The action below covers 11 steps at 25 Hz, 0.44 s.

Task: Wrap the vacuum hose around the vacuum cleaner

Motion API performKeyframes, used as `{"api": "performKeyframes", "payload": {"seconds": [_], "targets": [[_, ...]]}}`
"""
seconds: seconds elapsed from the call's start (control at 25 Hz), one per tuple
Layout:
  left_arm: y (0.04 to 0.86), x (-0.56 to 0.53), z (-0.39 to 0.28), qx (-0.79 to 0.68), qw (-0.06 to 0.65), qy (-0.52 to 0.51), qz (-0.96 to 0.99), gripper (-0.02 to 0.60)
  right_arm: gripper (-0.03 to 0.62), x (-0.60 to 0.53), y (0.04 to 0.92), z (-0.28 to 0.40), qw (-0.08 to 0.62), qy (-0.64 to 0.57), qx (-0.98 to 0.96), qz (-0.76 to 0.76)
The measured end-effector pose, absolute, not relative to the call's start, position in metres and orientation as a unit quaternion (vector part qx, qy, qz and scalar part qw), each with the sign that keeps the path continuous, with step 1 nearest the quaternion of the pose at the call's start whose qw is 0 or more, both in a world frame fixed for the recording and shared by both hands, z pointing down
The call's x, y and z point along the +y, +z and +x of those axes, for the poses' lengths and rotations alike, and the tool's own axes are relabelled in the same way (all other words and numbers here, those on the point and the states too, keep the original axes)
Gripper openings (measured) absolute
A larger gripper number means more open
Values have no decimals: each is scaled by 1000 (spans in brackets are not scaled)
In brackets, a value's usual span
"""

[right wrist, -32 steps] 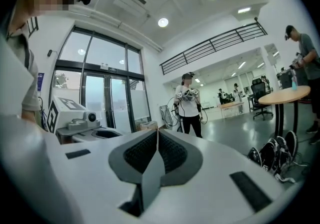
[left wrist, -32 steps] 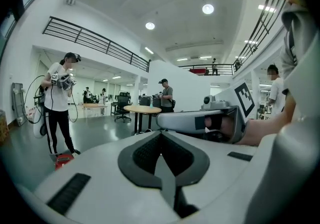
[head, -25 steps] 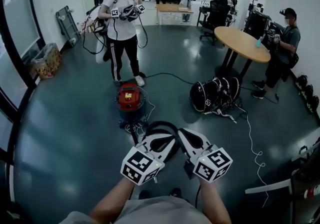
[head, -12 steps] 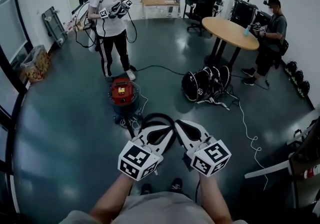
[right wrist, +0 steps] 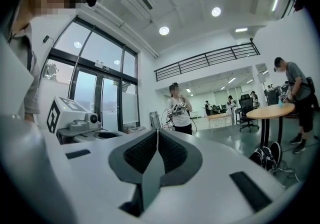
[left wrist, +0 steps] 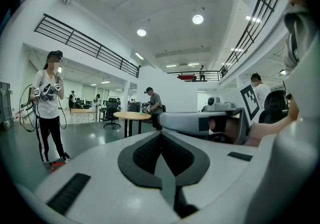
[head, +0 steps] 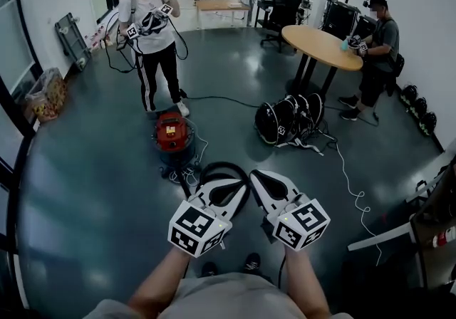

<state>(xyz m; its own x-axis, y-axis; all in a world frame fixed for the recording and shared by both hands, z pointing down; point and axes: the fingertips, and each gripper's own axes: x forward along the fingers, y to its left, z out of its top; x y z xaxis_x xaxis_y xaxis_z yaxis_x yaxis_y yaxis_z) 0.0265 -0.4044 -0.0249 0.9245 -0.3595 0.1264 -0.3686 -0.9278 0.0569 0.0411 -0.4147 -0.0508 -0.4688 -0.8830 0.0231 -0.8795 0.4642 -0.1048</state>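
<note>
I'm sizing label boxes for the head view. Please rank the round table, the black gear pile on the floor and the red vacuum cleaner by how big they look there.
1. round table, largest even though it is farthest away
2. black gear pile, not far behind the table
3. red vacuum cleaner, clearly smallest

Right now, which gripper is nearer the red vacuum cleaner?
Left. The left gripper is short of the vacuum cleaner, slightly to its right; the right gripper is farther right.
</note>
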Motion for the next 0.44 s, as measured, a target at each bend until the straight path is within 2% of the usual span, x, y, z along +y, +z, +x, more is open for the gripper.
{"api": "performKeyframes", "payload": {"seconds": [0.44], "targets": [[-25,-401,16,-176,36,58,982,6,14,-412,-52,30,9,-45,854,-518]]}}
